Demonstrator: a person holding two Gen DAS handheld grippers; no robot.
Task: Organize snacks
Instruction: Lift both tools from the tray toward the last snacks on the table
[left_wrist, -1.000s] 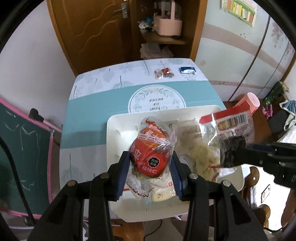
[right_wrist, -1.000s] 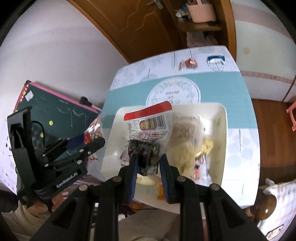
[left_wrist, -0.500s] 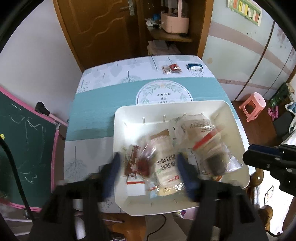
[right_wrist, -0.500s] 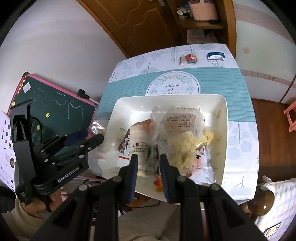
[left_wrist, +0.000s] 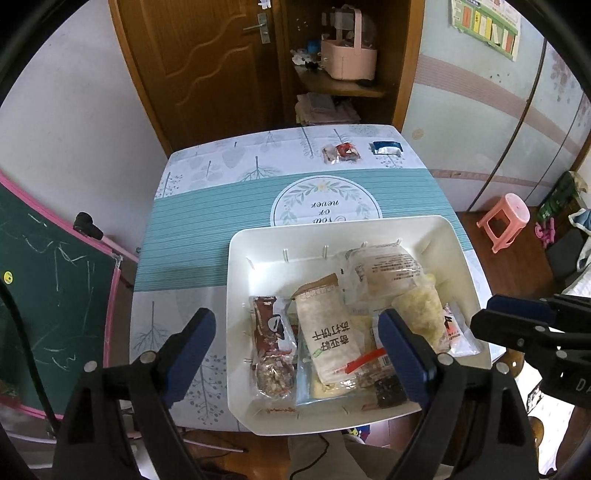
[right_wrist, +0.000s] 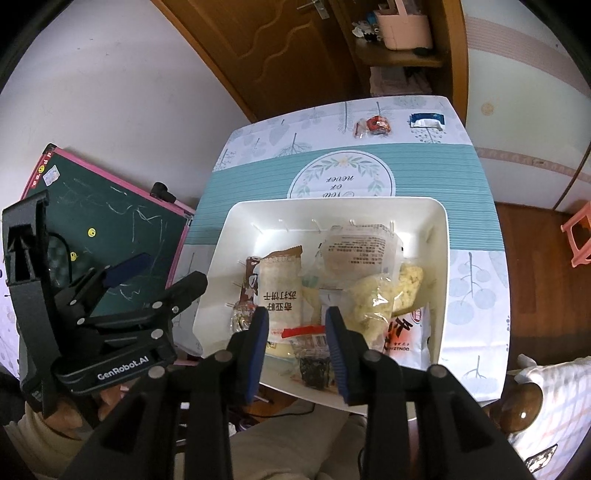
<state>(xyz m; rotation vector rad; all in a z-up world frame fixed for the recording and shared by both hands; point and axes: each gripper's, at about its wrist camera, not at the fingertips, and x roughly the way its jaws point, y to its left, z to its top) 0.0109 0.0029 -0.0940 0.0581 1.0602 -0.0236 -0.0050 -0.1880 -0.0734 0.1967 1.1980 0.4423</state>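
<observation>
A white bin (left_wrist: 258, 240) (right_wrist: 441, 236) sits at the table's near edge with several snack packets in it. Among them are a beige cracker pack (left_wrist: 327, 328) (right_wrist: 280, 291), a brown-and-white bar (left_wrist: 271, 339), a clear bag of pale yellow puffs (left_wrist: 421, 314) (right_wrist: 373, 306) and a dark snack bag with a red strip (right_wrist: 314, 354). My left gripper (left_wrist: 297, 332) is open and empty above the bin's near left part. My right gripper (right_wrist: 297, 328) is open and empty above the dark snack bag. Two small packets, a red one (left_wrist: 341, 153) (right_wrist: 373, 125) and a blue one (left_wrist: 386, 147) (right_wrist: 426, 120), lie at the table's far edge.
The table has a teal and white leaf-print cloth (left_wrist: 207, 225). A green chalkboard with a pink frame (left_wrist: 48, 295) leans at the left. A pink stool (left_wrist: 504, 218) stands on the floor at the right. A wooden door and a shelf with a pink basket (left_wrist: 347, 59) are behind.
Both grippers opened and let go of their snack bags, which now lie in the bin. Both grippers pulled up and back from the bin.
</observation>
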